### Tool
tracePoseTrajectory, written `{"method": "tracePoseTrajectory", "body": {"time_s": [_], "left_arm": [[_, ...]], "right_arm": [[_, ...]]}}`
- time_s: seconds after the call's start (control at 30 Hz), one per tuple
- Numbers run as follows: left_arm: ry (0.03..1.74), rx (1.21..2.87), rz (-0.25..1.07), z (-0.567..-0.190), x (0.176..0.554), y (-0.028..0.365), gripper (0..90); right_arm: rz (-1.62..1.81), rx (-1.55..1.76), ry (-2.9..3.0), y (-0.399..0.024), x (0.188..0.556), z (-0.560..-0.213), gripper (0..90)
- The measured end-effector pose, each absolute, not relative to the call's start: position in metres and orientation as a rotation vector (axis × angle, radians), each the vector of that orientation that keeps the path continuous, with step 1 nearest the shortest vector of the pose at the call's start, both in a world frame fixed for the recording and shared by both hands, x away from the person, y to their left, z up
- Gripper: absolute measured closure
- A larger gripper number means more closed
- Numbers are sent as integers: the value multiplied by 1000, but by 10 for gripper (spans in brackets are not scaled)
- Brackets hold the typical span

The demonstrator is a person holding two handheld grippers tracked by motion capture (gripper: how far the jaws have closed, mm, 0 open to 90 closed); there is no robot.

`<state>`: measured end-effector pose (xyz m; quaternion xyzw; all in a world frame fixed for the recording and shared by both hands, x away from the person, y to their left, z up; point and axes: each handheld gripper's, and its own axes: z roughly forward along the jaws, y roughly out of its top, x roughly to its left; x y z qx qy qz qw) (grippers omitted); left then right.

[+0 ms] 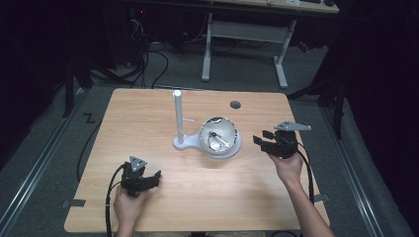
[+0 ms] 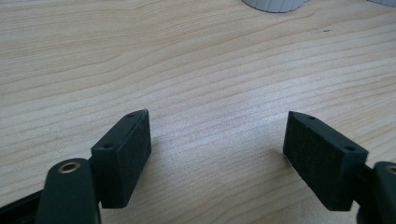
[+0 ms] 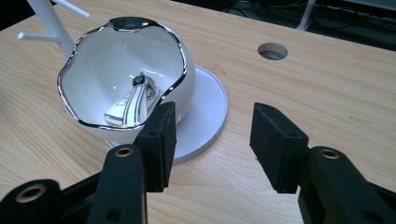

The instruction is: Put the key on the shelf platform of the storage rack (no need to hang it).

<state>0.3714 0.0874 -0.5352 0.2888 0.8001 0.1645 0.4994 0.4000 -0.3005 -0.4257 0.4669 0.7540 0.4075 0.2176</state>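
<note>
- Right now I have my right gripper (image 1: 262, 139) hanging just beside the white bowl (image 1: 218, 134), on the bowl's right in the high view, jaws pointing toward it.
- Its jaws stand apart with only bare wood between them; nothing is gripped, and the pads touch nothing that I can see.
- From the right gripper view, the near jaw overlaps the bowl's (image 3: 123, 84) lower wall in the picture, but whether it actually touches the bowl I cannot tell.
- The bowl has a wavy, silver-edged rim and sits on the round white base (image 3: 205, 112) of a stand, near the middle of the wooden table (image 1: 148, 113).
- Inside the bowl lies a small white and silver piece (image 3: 133, 105), leaning against the inner wall; I cannot make out exactly what it is.
- The stand's upright white post (image 1: 178, 116) rises just left of the bowl in the high view, with a thin side peg sticking out toward the bowl.
- My left gripper (image 1: 143, 180) rests low near the table's front edge, well apart from the bowl and stand.
- Its jaws are spread wide too, with plain tabletop (image 2: 196, 70) between them and nothing held.
- A round cable hole (image 1: 235, 104) lies in the table behind the bowl, clear of everything.
</note>
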Motion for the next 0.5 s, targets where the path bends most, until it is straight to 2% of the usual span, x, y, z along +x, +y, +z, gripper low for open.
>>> {"method": "tracePoseTrajectory", "body": {"time_s": [0.5], "left_arm": [[1934,701,399,-535,371,87,237]], "right_arm": [[1127,1332,2068,-314,389,-431,488]]}}
